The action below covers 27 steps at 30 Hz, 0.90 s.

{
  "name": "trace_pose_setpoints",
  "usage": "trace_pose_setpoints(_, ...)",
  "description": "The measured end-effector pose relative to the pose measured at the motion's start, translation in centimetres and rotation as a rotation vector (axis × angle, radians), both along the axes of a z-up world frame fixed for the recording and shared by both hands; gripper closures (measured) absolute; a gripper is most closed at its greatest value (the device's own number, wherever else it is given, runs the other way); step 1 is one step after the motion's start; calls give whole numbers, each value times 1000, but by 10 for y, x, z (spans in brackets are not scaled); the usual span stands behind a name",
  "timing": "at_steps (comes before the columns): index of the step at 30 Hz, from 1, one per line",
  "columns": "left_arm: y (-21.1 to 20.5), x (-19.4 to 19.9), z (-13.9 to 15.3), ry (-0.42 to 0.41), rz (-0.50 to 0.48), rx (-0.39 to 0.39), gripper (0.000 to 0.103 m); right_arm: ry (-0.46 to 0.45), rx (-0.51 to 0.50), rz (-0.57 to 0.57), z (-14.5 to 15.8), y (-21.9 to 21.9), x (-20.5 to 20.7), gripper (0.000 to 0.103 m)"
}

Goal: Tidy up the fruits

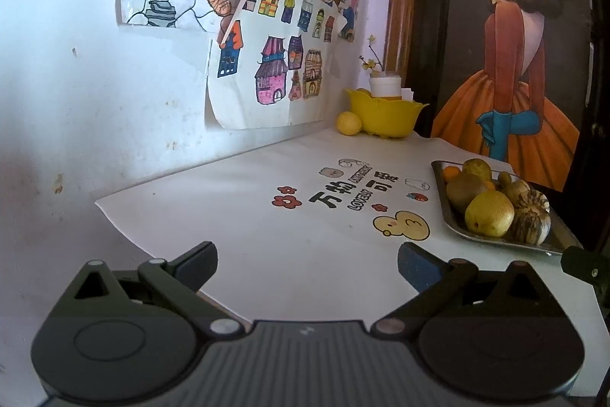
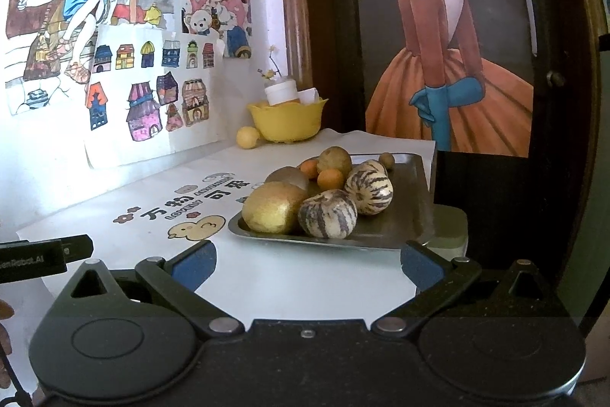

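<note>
Fruits piled on the metal tray lie straight ahead of the right gripper, whose fingers are spread wide and empty, while the equally spread, empty left gripper has them farther off to its right.

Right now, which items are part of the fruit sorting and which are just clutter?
Task items:
- metal tray
- striped melons
- yellow fruit
- small oranges
- yellow bowl
- loose yellow fruit

Clutter:
- white jar
- wall drawings
- printed mat
</note>
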<state>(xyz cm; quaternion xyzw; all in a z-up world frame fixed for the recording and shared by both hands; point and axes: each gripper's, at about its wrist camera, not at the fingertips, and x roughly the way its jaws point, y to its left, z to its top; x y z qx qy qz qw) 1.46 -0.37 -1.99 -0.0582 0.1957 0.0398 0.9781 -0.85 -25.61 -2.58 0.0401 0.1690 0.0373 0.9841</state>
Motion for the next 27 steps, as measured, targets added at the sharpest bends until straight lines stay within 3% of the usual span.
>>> trace_pose_setpoints(27,3,0,-2,13,2,-24,0,16,3,4,-4,1,1,1)
